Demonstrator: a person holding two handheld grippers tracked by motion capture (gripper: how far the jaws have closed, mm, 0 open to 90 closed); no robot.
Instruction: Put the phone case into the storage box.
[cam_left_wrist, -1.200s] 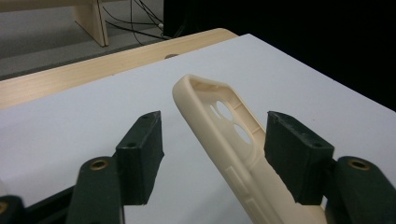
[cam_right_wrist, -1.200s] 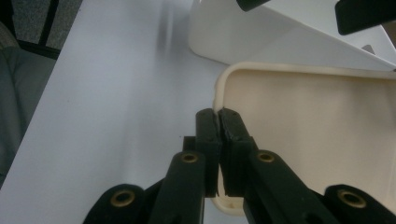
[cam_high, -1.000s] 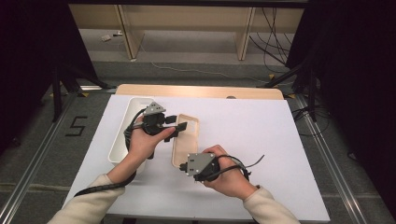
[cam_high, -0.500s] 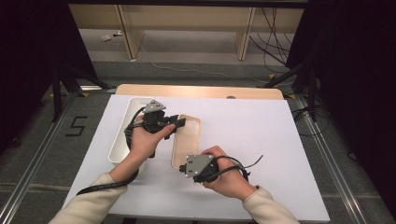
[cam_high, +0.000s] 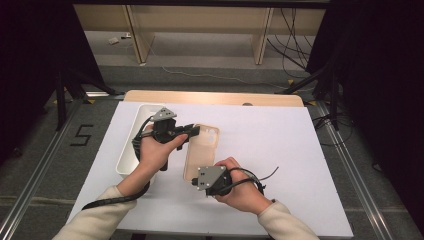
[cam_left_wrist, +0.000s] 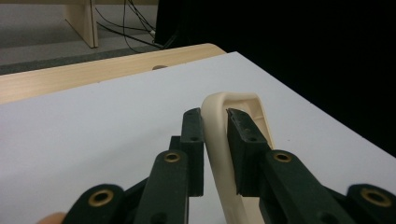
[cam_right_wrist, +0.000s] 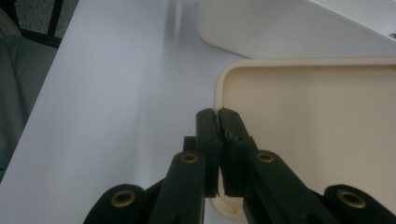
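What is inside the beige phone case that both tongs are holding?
The phone case looks empty: its bare beige inner face shows. The near end is covered by the right tongs, so unseen there.

A white worktop (cam_high: 280, 150) lies in the middle of the scene, with a strip of pale wood (cam_high: 210, 97) showing along its far edge. Around it runs a grey carpeted floor (cam_high: 45, 160), marked with a black figure five (cam_high: 82, 135) on the left. Metal rails (cam_high: 350, 165) run along both sides of the worktop. Far off stands light wooden furniture (cam_high: 262, 35) with upright legs, and black cables (cam_high: 292, 30) trail over the floor at the far right. Dark curtains (cam_high: 380, 75) close off the left and right sides. A black stand leg (cam_high: 62, 92) stands at the left.
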